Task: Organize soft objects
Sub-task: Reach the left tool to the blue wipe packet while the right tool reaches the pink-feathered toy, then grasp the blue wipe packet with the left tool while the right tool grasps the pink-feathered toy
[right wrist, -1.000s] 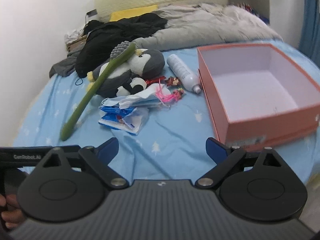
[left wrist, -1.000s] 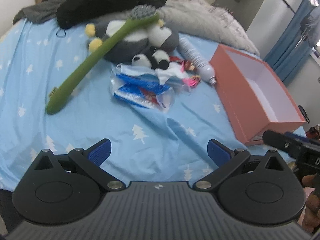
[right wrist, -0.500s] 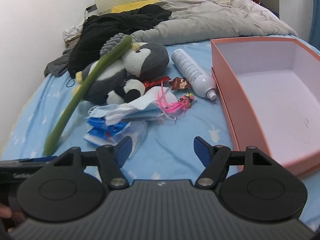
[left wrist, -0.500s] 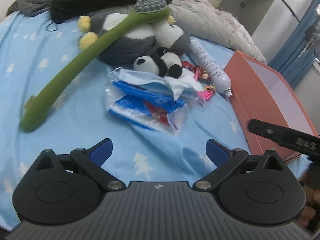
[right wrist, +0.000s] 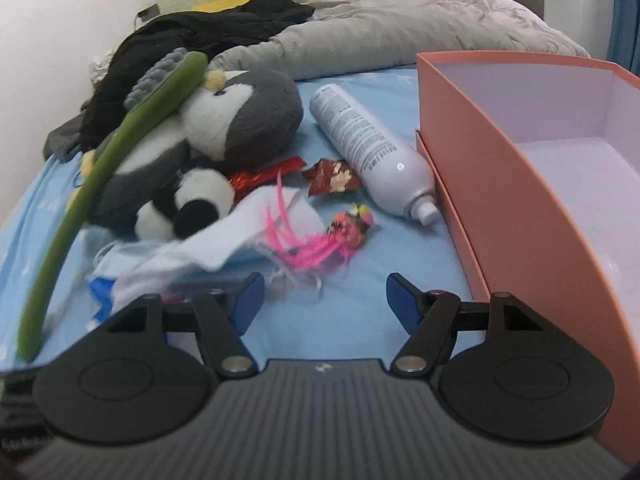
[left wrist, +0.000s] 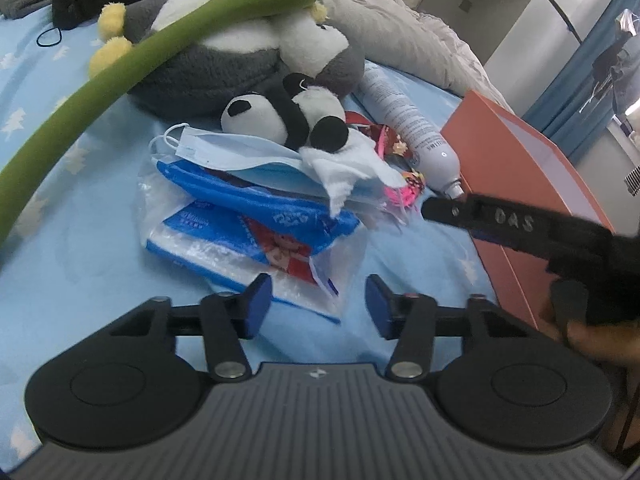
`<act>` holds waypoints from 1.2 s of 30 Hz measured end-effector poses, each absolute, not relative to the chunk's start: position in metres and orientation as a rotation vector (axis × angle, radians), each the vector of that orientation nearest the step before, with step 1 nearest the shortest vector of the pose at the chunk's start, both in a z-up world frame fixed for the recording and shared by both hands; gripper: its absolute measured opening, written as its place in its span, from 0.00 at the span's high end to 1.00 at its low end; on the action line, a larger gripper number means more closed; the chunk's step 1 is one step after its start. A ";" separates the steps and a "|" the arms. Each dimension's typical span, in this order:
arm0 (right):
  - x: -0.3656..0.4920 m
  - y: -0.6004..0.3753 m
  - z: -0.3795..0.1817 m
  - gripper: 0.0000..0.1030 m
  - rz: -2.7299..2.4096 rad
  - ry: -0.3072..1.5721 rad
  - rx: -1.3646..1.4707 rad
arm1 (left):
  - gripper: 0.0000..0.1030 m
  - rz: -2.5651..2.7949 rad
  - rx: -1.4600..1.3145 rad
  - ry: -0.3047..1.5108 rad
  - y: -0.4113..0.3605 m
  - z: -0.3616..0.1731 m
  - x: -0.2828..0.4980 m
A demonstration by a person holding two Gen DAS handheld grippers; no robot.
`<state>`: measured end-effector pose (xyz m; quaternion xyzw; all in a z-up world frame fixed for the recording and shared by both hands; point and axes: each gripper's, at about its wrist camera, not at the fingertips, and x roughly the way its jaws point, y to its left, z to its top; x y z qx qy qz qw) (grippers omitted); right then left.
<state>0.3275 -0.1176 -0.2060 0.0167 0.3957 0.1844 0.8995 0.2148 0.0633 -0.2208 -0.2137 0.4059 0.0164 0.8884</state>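
Plush toys lie heaped on our blue bedsheet [left wrist: 80,264], and both pairs of tongs hang over the near edge of the heap with nothing between their pads. Our left tongs [left wrist: 318,304] stand partly apart, their jaws having just been closing; the corner of the clear tissue packet [left wrist: 248,248] lies just ahead of the left pad, not gripped. Our right tongs [right wrist: 323,300] are also partly apart over bare sheet, with the pink feathery trinket [right wrist: 316,240] just beyond them and a white cloth [right wrist: 224,248] ahead of the left pad; whether that pad touches the cloth we cannot tell. From the left wrist view the right tongs' arm [left wrist: 520,228] reaches in from the right, held by a hand [left wrist: 592,332].

The small panda plush [left wrist: 288,120] rests on a pile of face masks [left wrist: 240,160] atop the tissue packet, well ahead of the left tongs. Behind it sits the big grey penguin plush [right wrist: 240,120], with a long green massage stick [left wrist: 120,64] lying across it. A white spray can [right wrist: 372,148] lies on its side between the toys and the orange box [right wrist: 500,184], which stands open to the right. Snack wrappers [right wrist: 332,176] lie beside the can. A grey quilt [right wrist: 380,28] and black clothing [right wrist: 200,32] are bunched at the far end.
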 end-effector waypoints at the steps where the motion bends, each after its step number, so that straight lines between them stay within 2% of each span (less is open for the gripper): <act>1: 0.333 -0.115 -0.208 0.33 0.377 0.816 0.040 | 0.51 0.032 -0.445 0.843 0.064 -0.223 0.217; 4: 0.352 -0.110 -0.218 0.36 0.339 0.839 0.089 | 0.63 0.021 -0.456 0.840 0.064 -0.229 0.222; 7: 0.368 -0.108 -0.229 0.36 0.293 0.856 0.142 | 0.65 0.013 -0.473 0.831 0.067 -0.232 0.226; 10: 0.377 -0.104 -0.239 0.37 0.264 0.867 0.158 | 0.73 0.017 -0.472 0.819 0.067 -0.235 0.227; 14: 0.384 -0.099 -0.246 0.51 0.263 0.876 0.170 | 0.88 0.010 -0.491 0.809 0.070 -0.236 0.227; 17: 0.388 -0.098 -0.248 0.69 0.261 0.882 0.172 | 0.91 0.004 -0.501 0.803 0.072 -0.235 0.223; 25: 0.380 -0.105 -0.237 0.70 0.290 0.866 0.175 | 0.98 -0.003 -0.504 0.776 0.074 -0.222 0.203; 36: 0.333 -0.110 -0.217 0.70 0.346 0.887 0.124 | 0.99 0.017 -0.522 0.762 0.086 -0.202 0.156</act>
